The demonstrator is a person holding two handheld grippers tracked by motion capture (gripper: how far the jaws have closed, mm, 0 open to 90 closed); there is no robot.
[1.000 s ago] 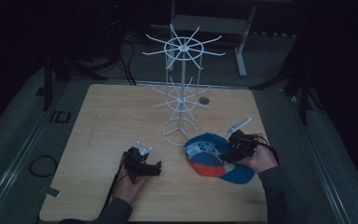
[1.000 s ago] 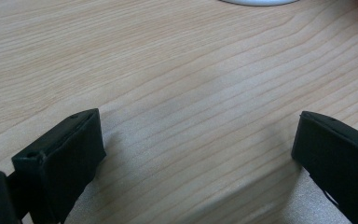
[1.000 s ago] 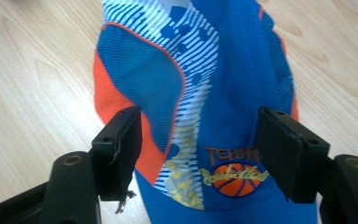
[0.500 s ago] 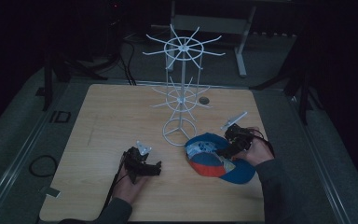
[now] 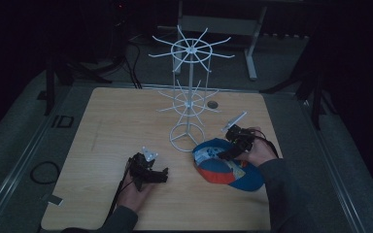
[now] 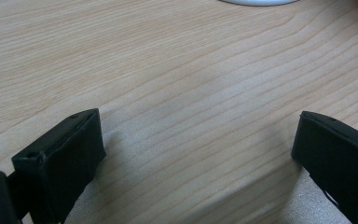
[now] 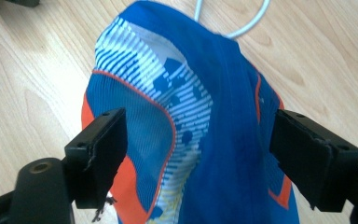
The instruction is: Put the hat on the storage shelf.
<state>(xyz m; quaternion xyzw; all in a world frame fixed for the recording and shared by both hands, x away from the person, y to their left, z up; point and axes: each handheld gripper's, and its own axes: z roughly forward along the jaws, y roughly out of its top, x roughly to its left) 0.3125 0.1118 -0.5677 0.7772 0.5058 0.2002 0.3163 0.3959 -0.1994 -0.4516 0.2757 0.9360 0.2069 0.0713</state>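
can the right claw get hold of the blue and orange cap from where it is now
Probably yes. The right claw stands wide open, having just been opening, with the cap rising between its jaws, pads not pressing, nothing between them.

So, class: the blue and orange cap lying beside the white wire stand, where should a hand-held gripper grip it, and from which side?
Probably the raised fabric ridge of the cap, from above. In the right gripper view the crown stands up in a narrow fold between the open jaws of the right hand-held gripper, which have just been opening and do not press it. The flat brim offers less to pinch.

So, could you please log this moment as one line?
right claw: just opened, astride cap | left claw: open on table | rack: bare
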